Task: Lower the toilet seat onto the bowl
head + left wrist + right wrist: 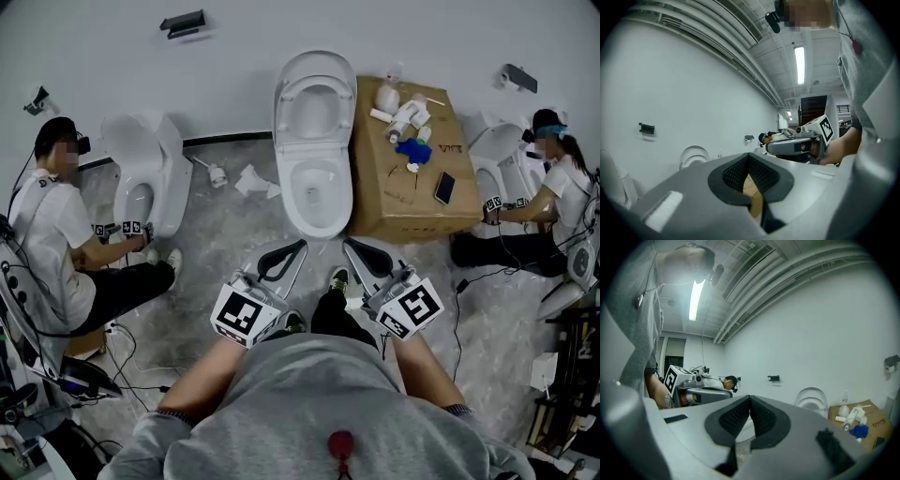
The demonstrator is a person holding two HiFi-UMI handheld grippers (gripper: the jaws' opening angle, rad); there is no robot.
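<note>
The white toilet stands against the wall in the middle of the head view. Its seat (316, 98) is raised upright with the lid behind it, and the bowl (317, 199) below lies uncovered. My left gripper (300, 247) and right gripper (348, 245) hover side by side just short of the bowl's front rim, touching nothing. Both are shut and hold nothing. In the left gripper view the jaws (748, 158) meet, with the raised seat (693, 157) far off at the left. The right gripper view shows its jaws (750, 400) meeting and the seat (812, 401) to their right.
A cardboard box (403, 192) stands right beside the toilet, with bottles, a blue cloth and a phone on it. Crumpled paper (253, 180) lies on the floor to the left. Two other people sit at toilets at the far left (56, 234) and far right (553, 197). Cables run across the floor.
</note>
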